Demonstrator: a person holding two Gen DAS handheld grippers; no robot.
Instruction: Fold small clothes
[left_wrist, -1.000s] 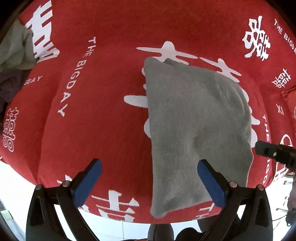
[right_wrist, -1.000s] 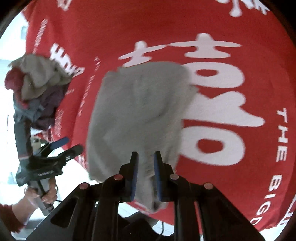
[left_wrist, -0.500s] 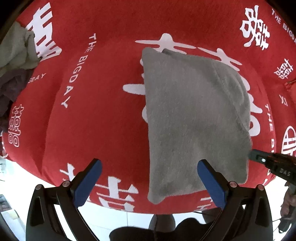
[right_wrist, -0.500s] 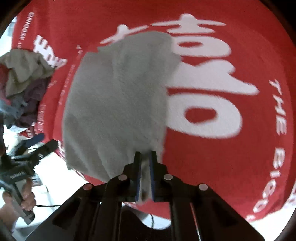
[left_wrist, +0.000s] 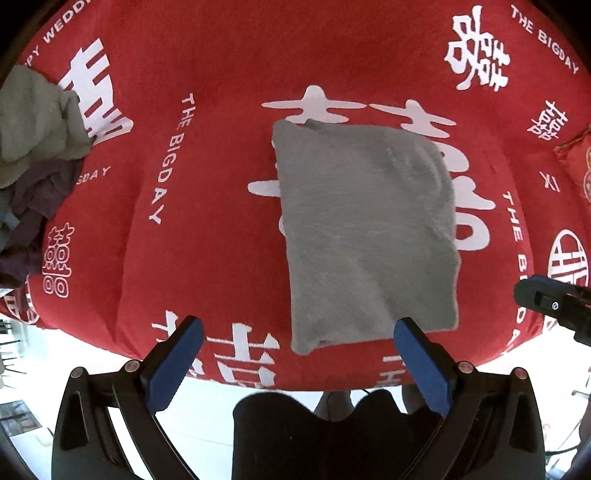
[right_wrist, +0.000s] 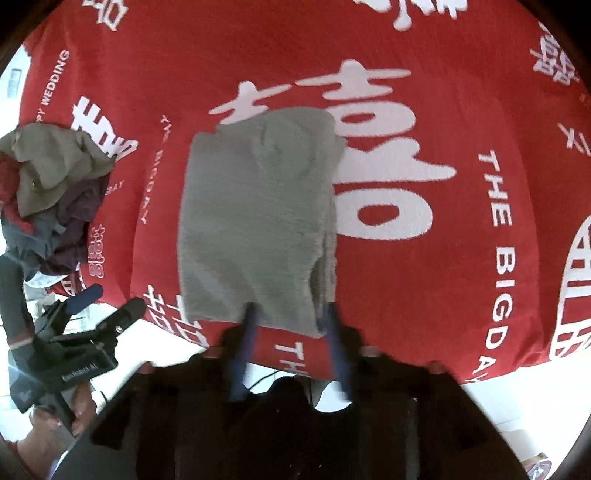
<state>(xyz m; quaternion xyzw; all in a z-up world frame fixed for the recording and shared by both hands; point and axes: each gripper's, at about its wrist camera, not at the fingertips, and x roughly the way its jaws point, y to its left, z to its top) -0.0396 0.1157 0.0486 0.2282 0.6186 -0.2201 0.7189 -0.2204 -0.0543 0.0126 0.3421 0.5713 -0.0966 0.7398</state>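
A folded grey garment (left_wrist: 365, 236) is laid flat on the red cloth (left_wrist: 221, 221) printed with white characters, near the cloth's front edge and over the large white character at its middle. Its long axis is seen to run from the front edge away toward the far side; the narrower ends face near and far. In the right wrist view a second layer (right_wrist: 325, 258) is visible along its right edge, slightly offset from the top layer.

A heap of unfolded clothes (left_wrist: 33, 158) is piled at the far left of the cloth, well apart from the garment: olive on top, dark purple and blue-grey beneath. No container is seen.

The left gripper (left_wrist: 299, 354) is held above the front edge, jaws wide apart, nothing between them. The right gripper (right_wrist: 291, 332) is blurred; its jaws have just been opening and are parted over the garment's near edge, with no grip on it.
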